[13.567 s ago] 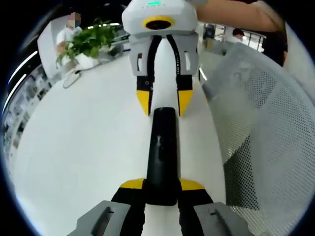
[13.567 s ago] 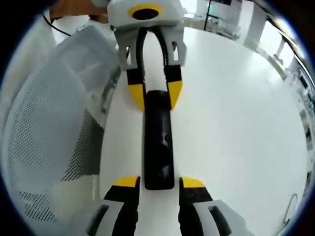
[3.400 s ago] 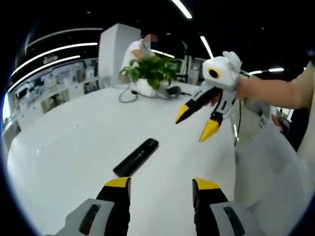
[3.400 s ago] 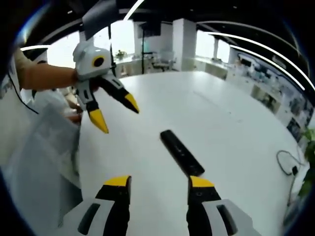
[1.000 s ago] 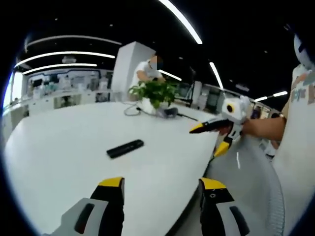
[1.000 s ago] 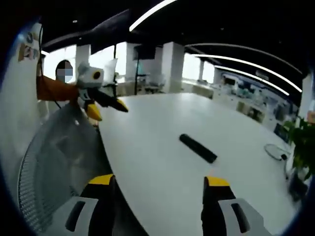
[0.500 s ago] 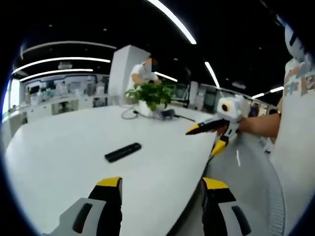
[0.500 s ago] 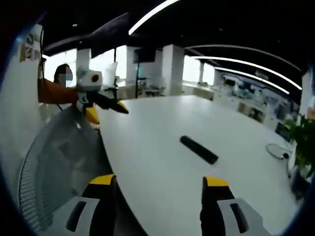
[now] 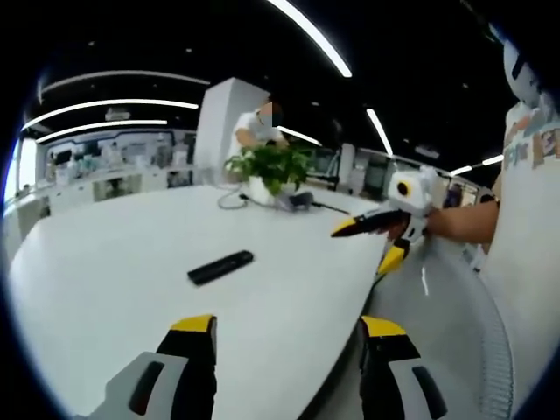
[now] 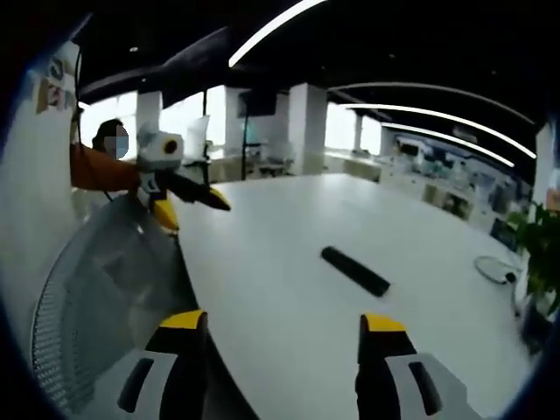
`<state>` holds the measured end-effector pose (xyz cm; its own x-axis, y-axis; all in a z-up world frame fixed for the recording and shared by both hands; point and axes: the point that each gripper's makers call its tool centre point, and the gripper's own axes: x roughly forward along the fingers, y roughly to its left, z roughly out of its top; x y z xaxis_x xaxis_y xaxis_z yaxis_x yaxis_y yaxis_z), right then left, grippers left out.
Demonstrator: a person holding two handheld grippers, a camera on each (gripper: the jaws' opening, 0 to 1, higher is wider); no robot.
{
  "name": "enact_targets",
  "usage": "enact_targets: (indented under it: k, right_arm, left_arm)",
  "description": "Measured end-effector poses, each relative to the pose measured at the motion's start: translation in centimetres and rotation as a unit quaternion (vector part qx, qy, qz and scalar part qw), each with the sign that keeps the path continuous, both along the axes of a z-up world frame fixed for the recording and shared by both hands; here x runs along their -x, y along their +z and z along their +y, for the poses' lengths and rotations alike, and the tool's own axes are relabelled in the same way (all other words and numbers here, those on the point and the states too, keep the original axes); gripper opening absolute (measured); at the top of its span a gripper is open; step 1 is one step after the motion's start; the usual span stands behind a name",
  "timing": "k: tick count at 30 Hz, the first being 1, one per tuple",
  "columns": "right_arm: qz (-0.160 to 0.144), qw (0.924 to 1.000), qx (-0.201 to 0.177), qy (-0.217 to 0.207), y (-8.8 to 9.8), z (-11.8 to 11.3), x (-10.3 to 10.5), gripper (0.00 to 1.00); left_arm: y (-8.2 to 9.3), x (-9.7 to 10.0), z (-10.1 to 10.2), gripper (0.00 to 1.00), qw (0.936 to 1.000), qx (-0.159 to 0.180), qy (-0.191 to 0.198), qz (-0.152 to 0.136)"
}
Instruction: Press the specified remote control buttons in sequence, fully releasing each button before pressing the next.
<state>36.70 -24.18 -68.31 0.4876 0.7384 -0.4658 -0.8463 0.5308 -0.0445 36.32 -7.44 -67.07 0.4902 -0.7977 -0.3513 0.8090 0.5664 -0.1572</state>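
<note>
Open-plan office: large white table [image 9: 105,262], strip lights [image 10: 262,31], mesh chair [image 10: 87,297].

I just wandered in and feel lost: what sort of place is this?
Probably an open-plan office or showroom: a big white table with a potted plant, long ceiling light strips, and a mesh chair beside it.

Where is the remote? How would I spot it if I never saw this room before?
Look at the big white table. Out in its bare middle lies the remote, flat and alone, away from the potted plant and cable at the far edge. It is the one long, thin, black bar on all that white; both grippers are held back from it.
</note>
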Motion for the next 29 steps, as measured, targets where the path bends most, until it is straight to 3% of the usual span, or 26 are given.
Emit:
enact_targets:
  k: [12, 19, 29]
  right_arm:
    - [-0.008, 1.0000, -0.003, 0.000, 1.0, 0.2, -0.7, 0.68]
    - [-0.009, 0.9999, -0.003, 0.003, 1.3, 0.3, -0.5, 0.68]
    - [-0.013, 0.9999, -0.005, 0.010, 1.9, 0.7, -0.2, 0.68]
  left_arm:
    - [0.0, 0.4, 0.0, 0.67, 0.9997, -0.019, -0.011, -0.011]
    - [1.3, 0.3, -0.1, 0.67, 0.9998, -0.005, -0.008, -0.015]
    - [1.2, 0.5, 0.0, 0.66, 0.9997, -0.010, -0.008, -0.019]
